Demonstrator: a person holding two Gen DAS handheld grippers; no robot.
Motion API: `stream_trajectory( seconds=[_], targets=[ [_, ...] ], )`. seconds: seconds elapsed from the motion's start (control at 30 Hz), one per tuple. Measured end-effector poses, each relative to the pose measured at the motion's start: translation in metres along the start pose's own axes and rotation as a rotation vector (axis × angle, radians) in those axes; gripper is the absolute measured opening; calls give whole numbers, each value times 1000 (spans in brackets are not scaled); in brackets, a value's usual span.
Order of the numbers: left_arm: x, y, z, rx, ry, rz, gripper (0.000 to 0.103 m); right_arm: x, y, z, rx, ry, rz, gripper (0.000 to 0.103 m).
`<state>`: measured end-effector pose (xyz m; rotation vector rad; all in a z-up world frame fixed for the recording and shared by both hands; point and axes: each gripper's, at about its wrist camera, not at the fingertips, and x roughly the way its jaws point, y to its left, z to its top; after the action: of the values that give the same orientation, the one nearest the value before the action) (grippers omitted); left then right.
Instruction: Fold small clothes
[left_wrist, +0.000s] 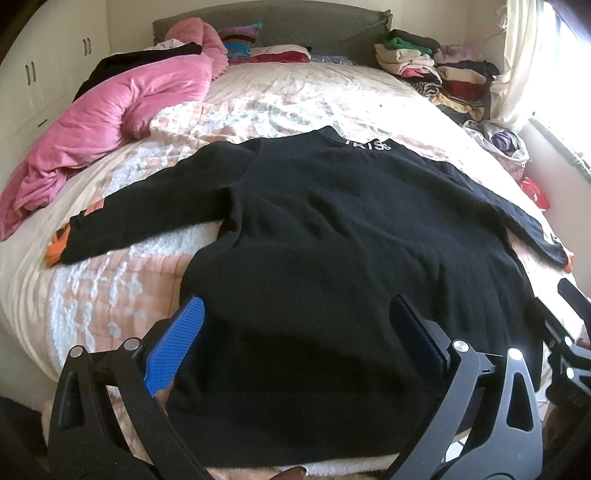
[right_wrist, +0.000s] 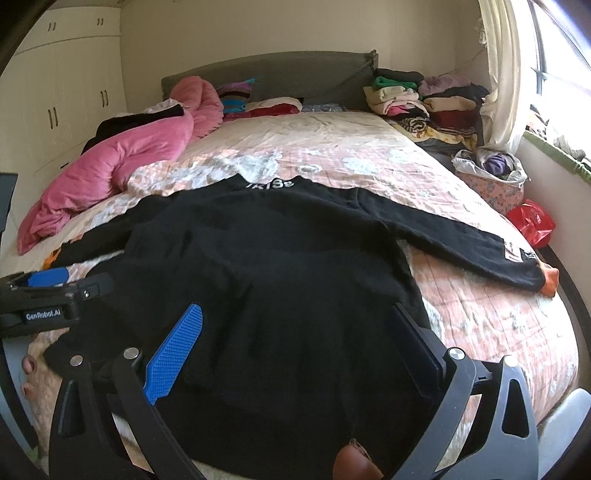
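Observation:
A black sweater (left_wrist: 332, 229) with white lettering at the collar and orange cuffs lies flat on the bed, sleeves spread out to both sides; it also shows in the right wrist view (right_wrist: 280, 266). My left gripper (left_wrist: 295, 314) is open and empty, hovering over the sweater's lower left hem. My right gripper (right_wrist: 295, 321) is open and empty over the lower right hem. The right gripper shows at the right edge of the left wrist view (left_wrist: 570, 332). The left gripper shows at the left of the right wrist view (right_wrist: 55, 291).
A pink quilt (left_wrist: 110, 122) lies bunched on the bed's left. Stacks of folded clothes (left_wrist: 432, 66) sit at the far right by the headboard (left_wrist: 295, 26). A bag of clothes (right_wrist: 491, 170) and a red bag (right_wrist: 532, 221) lie near the window wall.

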<state>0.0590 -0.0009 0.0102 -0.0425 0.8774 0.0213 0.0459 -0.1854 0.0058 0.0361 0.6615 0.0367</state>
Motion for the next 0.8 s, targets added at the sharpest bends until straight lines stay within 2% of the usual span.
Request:
stream_trajectory(
  seconds=[0.33, 0.8],
  targets=[
    [16, -4, 30, 21, 22, -28, 94, 19, -8, 26, 38, -7, 20, 99],
    [42, -23, 81, 51, 10, -42, 94, 49, -40, 58, 154, 8, -50, 99]
  ],
)
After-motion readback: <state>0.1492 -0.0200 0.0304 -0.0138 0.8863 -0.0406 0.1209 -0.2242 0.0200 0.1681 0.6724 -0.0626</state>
